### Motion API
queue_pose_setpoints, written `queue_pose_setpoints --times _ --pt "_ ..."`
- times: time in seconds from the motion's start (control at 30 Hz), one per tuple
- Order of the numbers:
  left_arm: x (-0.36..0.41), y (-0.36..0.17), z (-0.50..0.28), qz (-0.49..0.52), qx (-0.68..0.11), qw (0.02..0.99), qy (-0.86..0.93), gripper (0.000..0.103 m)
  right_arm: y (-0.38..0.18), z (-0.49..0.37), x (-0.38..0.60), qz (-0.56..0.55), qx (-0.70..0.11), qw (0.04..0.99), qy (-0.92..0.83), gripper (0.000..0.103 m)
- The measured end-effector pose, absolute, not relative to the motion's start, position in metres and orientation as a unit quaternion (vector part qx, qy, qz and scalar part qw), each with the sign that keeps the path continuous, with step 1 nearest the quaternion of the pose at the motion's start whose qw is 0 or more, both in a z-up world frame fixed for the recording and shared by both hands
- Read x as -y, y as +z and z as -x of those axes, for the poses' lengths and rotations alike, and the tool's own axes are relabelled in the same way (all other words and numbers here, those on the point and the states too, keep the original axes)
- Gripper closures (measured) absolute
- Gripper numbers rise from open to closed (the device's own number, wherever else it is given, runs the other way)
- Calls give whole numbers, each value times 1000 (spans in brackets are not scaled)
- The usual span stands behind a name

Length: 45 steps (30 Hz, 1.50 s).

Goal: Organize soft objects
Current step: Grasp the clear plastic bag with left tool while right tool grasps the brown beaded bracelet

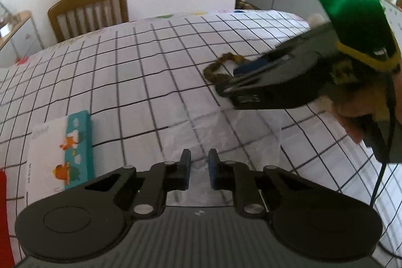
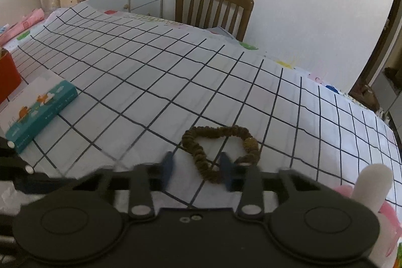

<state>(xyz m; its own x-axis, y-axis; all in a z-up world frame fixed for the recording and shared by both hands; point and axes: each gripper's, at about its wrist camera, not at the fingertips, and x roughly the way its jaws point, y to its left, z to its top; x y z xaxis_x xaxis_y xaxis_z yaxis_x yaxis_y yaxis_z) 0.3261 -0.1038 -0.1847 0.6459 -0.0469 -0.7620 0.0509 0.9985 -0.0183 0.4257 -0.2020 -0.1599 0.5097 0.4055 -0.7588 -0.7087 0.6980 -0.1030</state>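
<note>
Straddling the brown scrunchie (image 2: 216, 131), right claw (image 2: 196, 158) stands part-open; left claw (image 1: 198, 156) is pinched shut.

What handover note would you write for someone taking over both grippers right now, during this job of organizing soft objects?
Left gripper: shut, apparently pinching the near edge of the clear plastic bag on the checked cloth.
Right gripper: open around one strand of the brown scrunchie, which lies flat on the cloth; not gripped yet.
Done: nothing stowed.
Left: grip the scrunchie, lift it, probably put it into the bag.
</note>
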Motion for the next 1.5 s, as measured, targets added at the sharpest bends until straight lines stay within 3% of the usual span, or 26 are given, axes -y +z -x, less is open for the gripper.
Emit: queue_pose_setpoints --times 0.17,0.37,0.47,0.5,0.53,0.83,0.93,1.0,1.23,1.37,1.5 --pt "98 -178 -320 11 -419 907 -23 88 -158 -426 210 186 -373 845 335 90" --pt "90 -174 -316 36 -423 905 -26 85 -147 -419 219 160 -368 848 347 92" --pt "86 -173 -314 47 -423 904 -26 55 -142 -412 221 161 -363 846 356 92" --pt "85 -172 -313 52 -421 905 -29 29 -140 -410 222 161 -362 845 360 93" --pt "84 -170 -312 56 -418 906 -32 18 -139 -409 223 162 -361 844 361 93" --pt "86 -179 -311 37 -440 896 -51 18 -134 -403 228 160 -370 835 375 91" --pt "87 -184 -309 28 -448 892 -54 18 -132 -403 226 162 -373 829 385 69" --pt "86 -186 -307 21 -449 892 -49 18 -130 -403 226 159 -367 829 390 30" --pt "91 -186 -305 24 -445 893 -63 18 -137 -411 217 182 -371 824 387 31" --pt "109 -191 -304 -17 -452 888 -86 4 -145 -419 216 172 -391 820 381 31" --pt "125 -194 -302 -51 -447 888 -96 4 -150 -420 217 173 -398 815 384 31"
